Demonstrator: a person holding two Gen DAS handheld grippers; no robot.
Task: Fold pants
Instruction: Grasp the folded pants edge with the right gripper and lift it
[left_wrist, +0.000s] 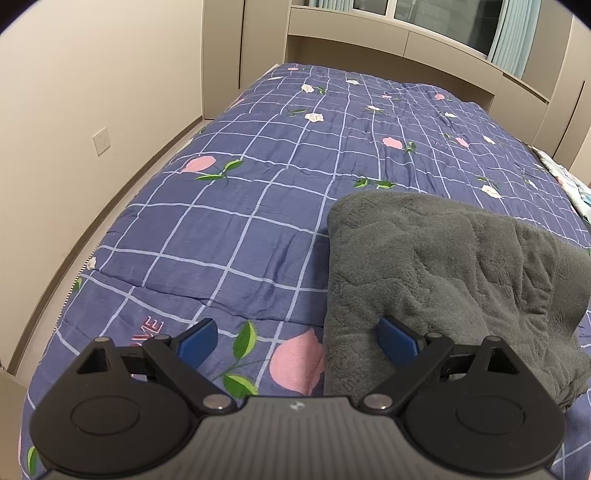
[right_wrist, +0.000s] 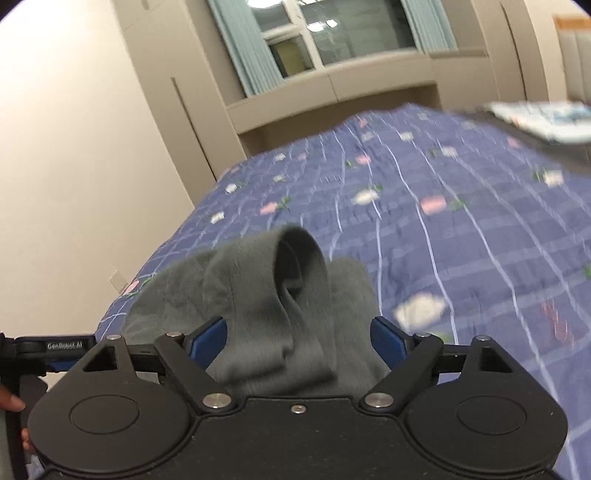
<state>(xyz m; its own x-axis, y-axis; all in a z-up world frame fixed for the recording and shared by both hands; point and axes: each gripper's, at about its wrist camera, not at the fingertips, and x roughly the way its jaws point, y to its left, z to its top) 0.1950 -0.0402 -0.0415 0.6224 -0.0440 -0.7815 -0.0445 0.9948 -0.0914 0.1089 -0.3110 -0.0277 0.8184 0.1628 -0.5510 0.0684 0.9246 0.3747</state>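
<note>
The grey fleece pants (left_wrist: 443, 277) lie in a folded bundle on the blue checked quilt (left_wrist: 240, 229), at the right of the left wrist view. My left gripper (left_wrist: 295, 341) is open wide at the bundle's left edge. Its right pad (left_wrist: 397, 341) sits over the grey cloth and its left pad over the quilt. In the right wrist view the pants (right_wrist: 258, 295) stand up in a loose loop between the fingers of my right gripper (right_wrist: 299, 339). That gripper is open, its blue pads on either side of the cloth and not pinching it.
The quilt (right_wrist: 461, 221) covers a bed against a cream wall (left_wrist: 92, 92) with a socket (left_wrist: 100, 141). Beige cabinets and a curtained window (right_wrist: 332, 37) stand beyond the far end. A pale patterned cloth (left_wrist: 565, 177) lies at the right edge. A person's fingers (right_wrist: 11, 402) show at far left.
</note>
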